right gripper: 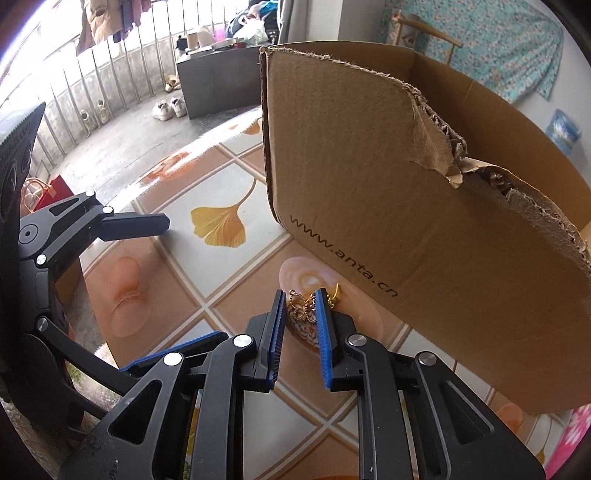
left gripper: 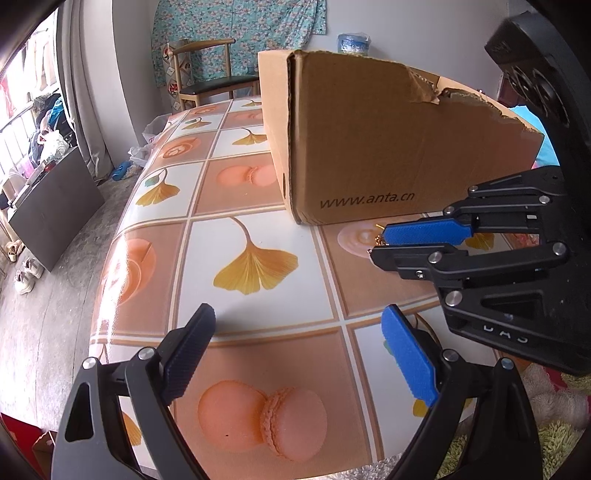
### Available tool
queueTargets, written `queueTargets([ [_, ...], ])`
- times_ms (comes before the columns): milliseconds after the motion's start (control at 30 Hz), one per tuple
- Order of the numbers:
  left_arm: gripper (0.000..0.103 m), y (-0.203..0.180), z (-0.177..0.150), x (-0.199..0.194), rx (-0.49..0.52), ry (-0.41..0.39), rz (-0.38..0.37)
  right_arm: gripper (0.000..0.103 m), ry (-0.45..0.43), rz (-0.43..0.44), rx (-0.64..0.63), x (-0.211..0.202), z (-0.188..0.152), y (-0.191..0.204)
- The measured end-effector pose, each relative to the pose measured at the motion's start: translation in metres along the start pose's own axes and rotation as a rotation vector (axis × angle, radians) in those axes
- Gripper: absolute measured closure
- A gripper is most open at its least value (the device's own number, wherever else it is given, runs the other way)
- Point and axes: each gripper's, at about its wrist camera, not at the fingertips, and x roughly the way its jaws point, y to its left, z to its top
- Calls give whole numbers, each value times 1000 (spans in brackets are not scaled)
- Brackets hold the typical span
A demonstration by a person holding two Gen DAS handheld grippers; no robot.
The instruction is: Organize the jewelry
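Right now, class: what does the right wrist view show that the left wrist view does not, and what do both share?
Only the right wrist view shows the gold filigree jewelry clearly between the right tongs. Only the left wrist view shows the macaron print beneath the open left tongs. Both show the torn cardboard box on the patterned tablecloth.

The tablecloth [left gripper: 258, 206] is a grid of white and peach squares edged in tan, printed with yellow ginkgo leaves and pink macarons. The cardboard box [left gripper: 369, 140] is plain brown with dark lettering. The earring [right gripper: 303, 306] is gold filigree. Both the left gripper [left gripper: 299, 354] and right gripper [right gripper: 300, 321] are black with blue ribbed pads. The curtain [left gripper: 240, 33] is teal with a floral print.
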Motion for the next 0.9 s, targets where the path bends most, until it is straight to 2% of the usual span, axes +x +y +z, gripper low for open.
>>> queueTargets([
  [100,14,0,0,0,0,0,0,99,0,2,-9,0,-2,3],
  [267,14,0,0,0,-2,-2,1,103,-2,-3,-34,-3,-4,7],
  [433,14,0,0,-1,-4,-4,4,103,8,13,-33,-4,-8,4],
  [800,14,1,0,-1,-3,-5,3,103,79,115,112,-17,-28,-23],
  [900,14,1,0,-1,-3,-6,3,100,61,137,163,-21,-28,-29],
])
